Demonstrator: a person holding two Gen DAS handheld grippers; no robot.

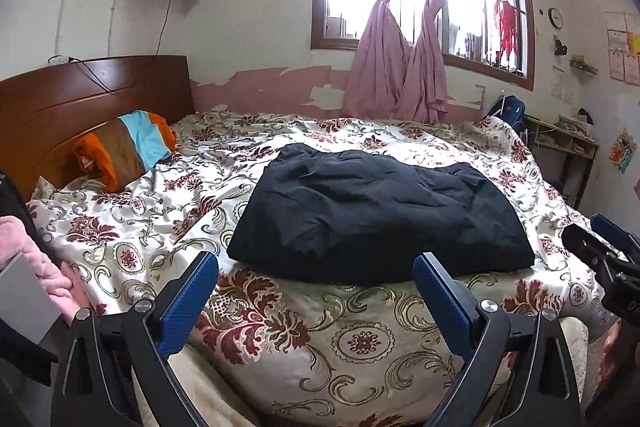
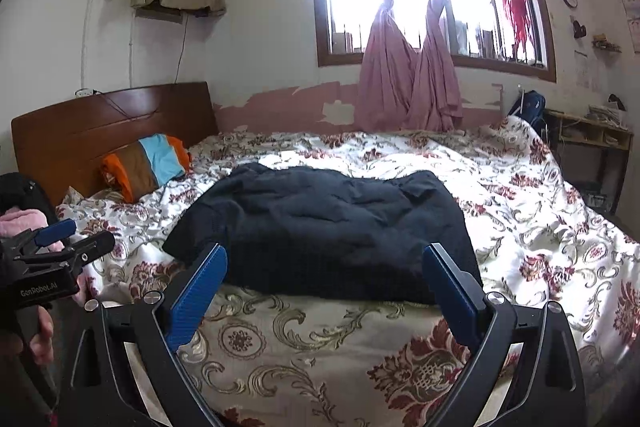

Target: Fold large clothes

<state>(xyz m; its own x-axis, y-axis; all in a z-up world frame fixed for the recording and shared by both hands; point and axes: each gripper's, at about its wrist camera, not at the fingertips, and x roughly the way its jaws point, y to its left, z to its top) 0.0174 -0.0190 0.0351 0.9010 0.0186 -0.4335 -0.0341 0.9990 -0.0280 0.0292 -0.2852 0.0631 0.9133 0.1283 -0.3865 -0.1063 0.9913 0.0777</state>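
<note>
A dark navy garment [image 1: 376,215] lies folded into a rough rectangle in the middle of the bed, on the floral bedspread [image 1: 312,343]. It also shows in the right wrist view [image 2: 332,231]. My left gripper [image 1: 316,263] is open and empty, just short of the garment's near edge. My right gripper [image 2: 326,255] is open and empty, its fingertips over the garment's near edge. The right gripper shows at the right edge of the left wrist view [image 1: 604,247]. The left gripper shows at the left edge of the right wrist view [image 2: 72,239].
A wooden headboard [image 1: 92,99] and a striped orange, brown and blue pillow [image 1: 128,147] are at the bed's far left. Pink curtains [image 1: 400,67] hang at the window behind the bed. A small desk [image 1: 564,147] stands to the right. Pink fabric [image 1: 28,251] is at my left.
</note>
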